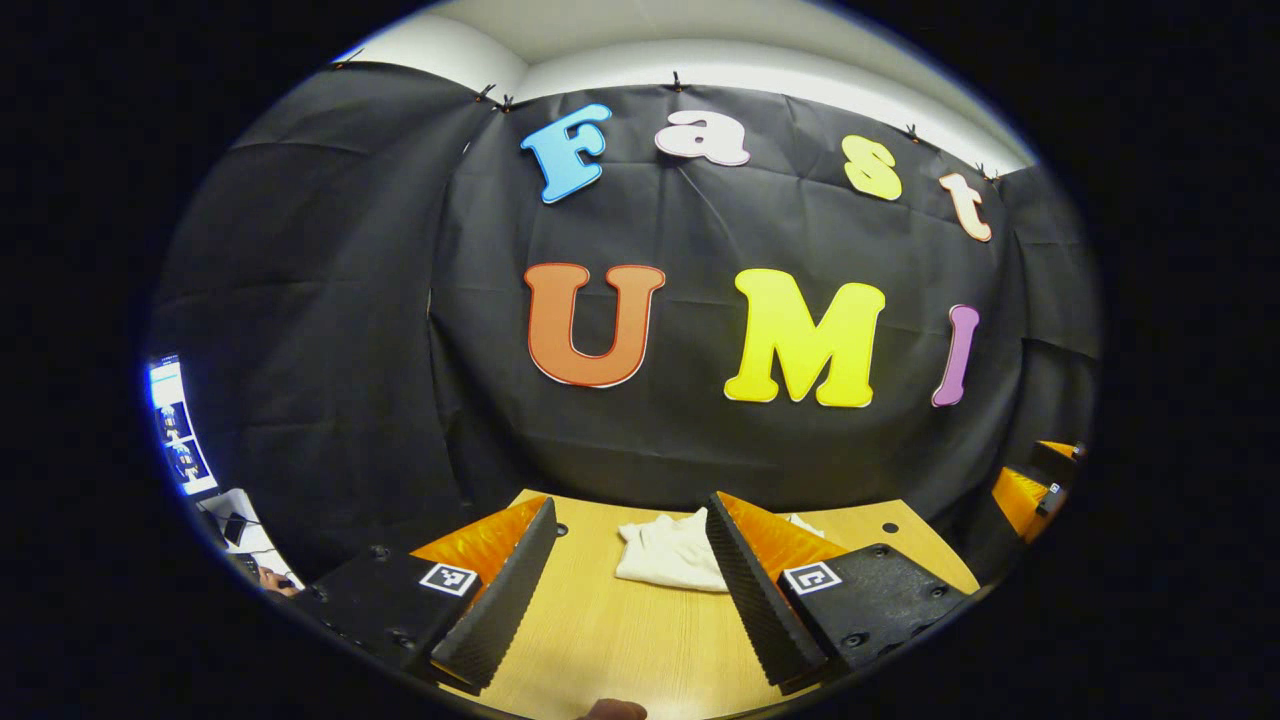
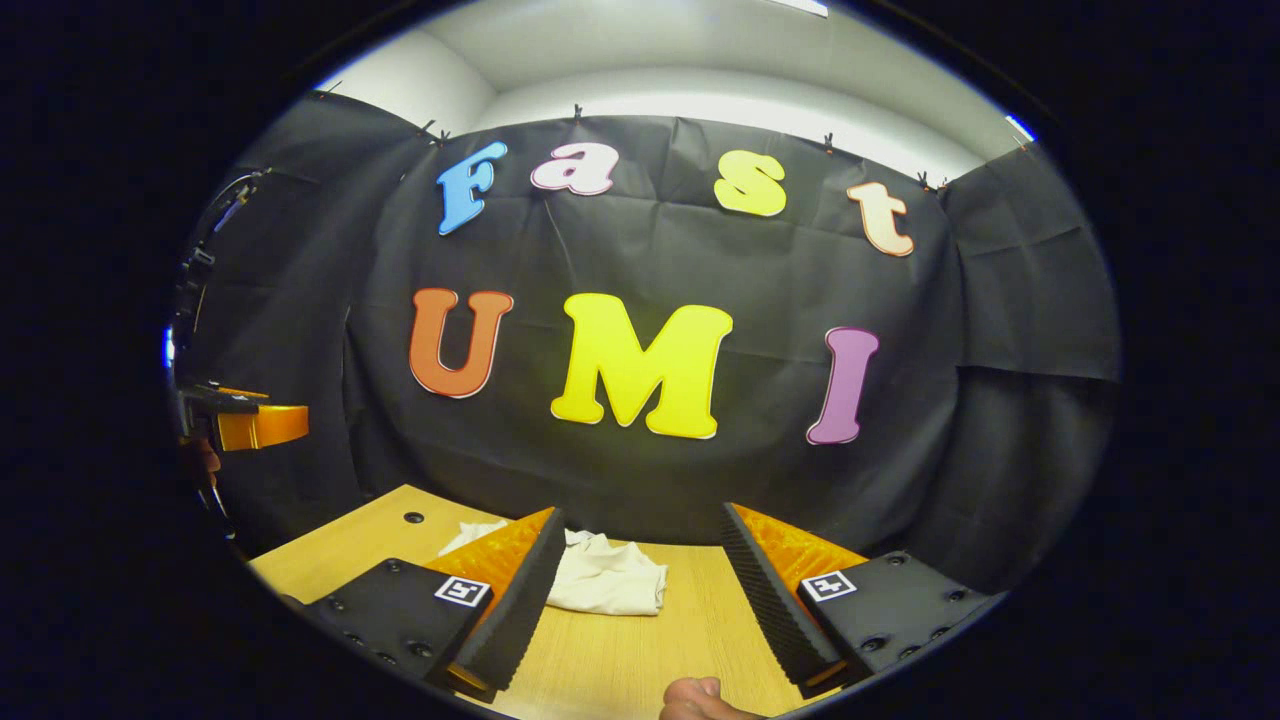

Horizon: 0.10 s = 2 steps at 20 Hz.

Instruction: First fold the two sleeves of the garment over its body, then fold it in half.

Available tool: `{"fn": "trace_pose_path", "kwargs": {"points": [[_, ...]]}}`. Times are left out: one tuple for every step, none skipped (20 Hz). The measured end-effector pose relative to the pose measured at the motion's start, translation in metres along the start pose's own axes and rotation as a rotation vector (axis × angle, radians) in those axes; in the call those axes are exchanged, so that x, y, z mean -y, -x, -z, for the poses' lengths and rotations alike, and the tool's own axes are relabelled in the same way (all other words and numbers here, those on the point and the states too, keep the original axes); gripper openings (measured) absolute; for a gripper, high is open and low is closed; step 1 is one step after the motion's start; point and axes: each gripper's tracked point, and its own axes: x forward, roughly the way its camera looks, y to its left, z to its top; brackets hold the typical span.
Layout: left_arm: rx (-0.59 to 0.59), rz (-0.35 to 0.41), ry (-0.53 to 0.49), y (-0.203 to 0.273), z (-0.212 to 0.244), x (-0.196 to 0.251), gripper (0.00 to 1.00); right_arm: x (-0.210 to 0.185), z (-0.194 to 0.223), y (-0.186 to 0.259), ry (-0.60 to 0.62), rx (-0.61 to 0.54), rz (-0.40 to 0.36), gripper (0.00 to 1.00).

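The cream garment (image 1: 672, 552) lay bunched near the far edge of the wooden counter (image 1: 620, 640), close to the black cloth wall (image 1: 350, 350), with bare wood open between it and both grippers. The left gripper (image 1: 630, 580) hung above the near counter, fingers spread wide and holding nothing. The right gripper (image 2: 635, 590) was likewise wide apart and empty, the garment just beyond its left finger (image 2: 515, 600).
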Motion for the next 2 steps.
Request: {"fn": "trace_pose_path", "kwargs": {"points": [[0.009,0.000,0.001,0.0030,-0.0022,-0.0016,0.95,-0.0031,-0.0014,0.0046,-0.006,0.004,-0.005,0.93],[0.023,-0.005,0.002,0.0049,-0.0054,-0.0025,0.95,-0.0129,-0.0010,0.0072,-0.015,0.005,-0.020,0.96]]}}
